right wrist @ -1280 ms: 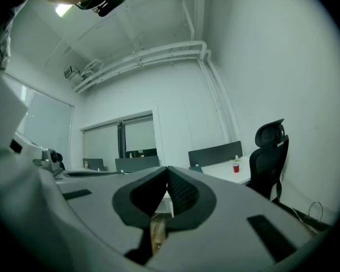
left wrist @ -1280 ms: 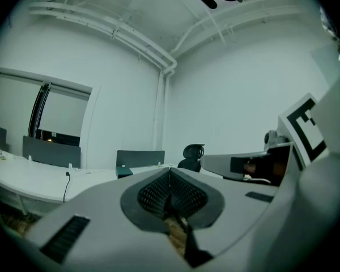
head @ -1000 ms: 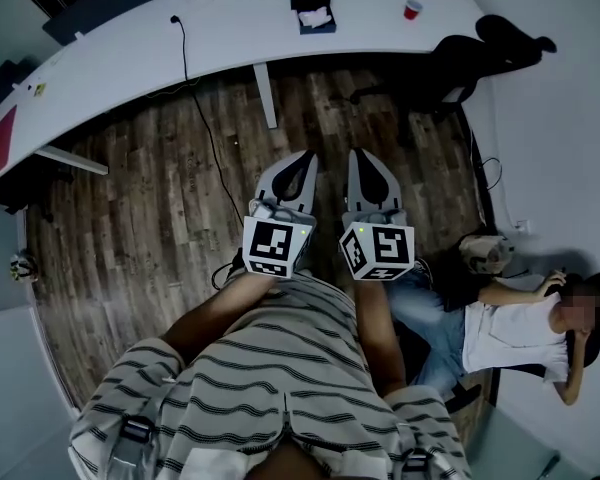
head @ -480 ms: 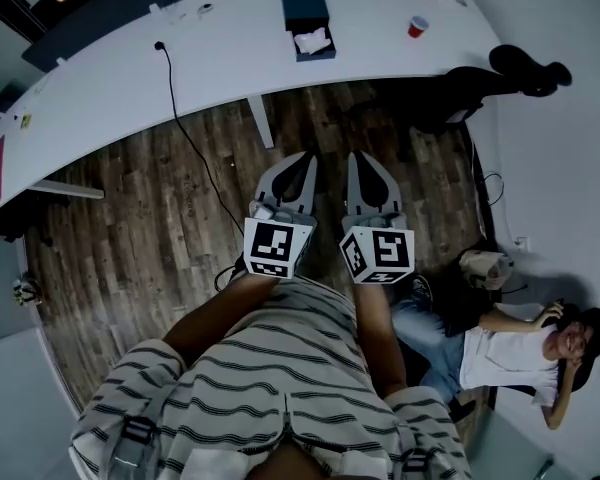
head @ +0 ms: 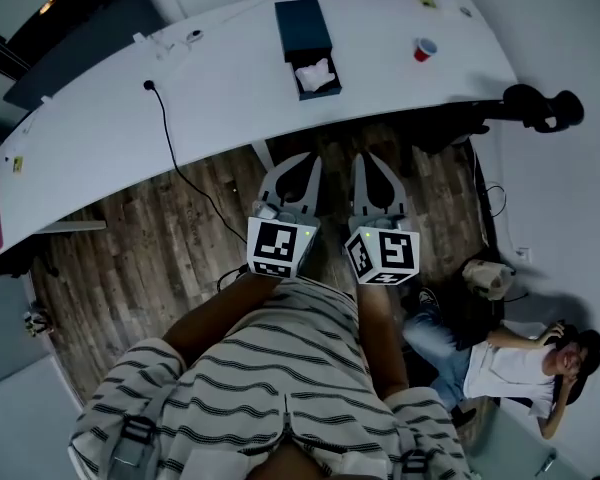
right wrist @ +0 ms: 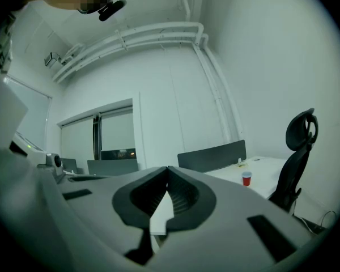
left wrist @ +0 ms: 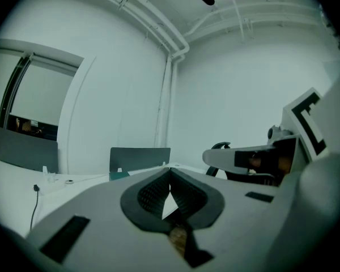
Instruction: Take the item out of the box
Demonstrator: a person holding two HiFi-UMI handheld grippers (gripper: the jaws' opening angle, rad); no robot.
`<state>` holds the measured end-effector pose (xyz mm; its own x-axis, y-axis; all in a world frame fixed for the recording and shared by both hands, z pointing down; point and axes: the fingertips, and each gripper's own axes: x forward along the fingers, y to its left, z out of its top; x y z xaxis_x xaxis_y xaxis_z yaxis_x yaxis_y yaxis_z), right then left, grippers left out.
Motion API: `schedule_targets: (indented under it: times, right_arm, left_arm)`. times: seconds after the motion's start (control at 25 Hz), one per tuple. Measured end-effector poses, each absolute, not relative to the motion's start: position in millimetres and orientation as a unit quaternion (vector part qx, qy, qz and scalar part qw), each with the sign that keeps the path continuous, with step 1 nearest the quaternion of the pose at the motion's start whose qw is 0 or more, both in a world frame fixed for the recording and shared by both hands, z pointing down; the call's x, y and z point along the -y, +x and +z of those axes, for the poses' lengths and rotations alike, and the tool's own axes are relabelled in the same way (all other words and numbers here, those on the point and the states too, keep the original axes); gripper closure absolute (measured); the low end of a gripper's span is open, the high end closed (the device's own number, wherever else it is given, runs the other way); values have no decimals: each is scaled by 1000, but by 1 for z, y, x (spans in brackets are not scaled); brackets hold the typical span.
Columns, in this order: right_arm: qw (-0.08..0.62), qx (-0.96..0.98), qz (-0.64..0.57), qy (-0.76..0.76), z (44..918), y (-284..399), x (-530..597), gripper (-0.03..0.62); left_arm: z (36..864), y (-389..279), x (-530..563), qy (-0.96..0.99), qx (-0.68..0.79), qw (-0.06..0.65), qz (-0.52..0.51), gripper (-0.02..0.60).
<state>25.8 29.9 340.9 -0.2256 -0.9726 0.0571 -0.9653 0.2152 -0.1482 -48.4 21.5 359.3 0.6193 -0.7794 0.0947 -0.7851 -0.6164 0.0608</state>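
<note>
Operator stands at the curved white table, a gripper in each hand, both held low in front of the striped shirt and over the wooden floor.

Left gripper: jaws closed, tips meeting, nothing between them. Right gripper: the same, jaws pressed together and empty. The two sit side by side, close but not touching, both pointing toward the table edge. Marker cubes face up.

The dark blue box lies on the table, ahead of the grippers and well apart from them. Its near section is open. The item, white and crumpled-looking, rests inside that open section. I cannot tell what it is made of.

Also on the table: a red cup to the right of the box and apart from it, and a black cable running across the top and down over the near edge to the floor.

A black office chair stands at the table's right end. A second person sits low by the right wall.
</note>
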Motion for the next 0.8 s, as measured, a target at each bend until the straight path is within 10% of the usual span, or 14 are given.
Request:
schedule_targets:
  times: [0.8]
  right_arm:
    - [16, -742, -88, -664, 348, 28, 97, 576]
  left_arm:
    - [375, -49, 116, 914, 395, 80, 42, 557]
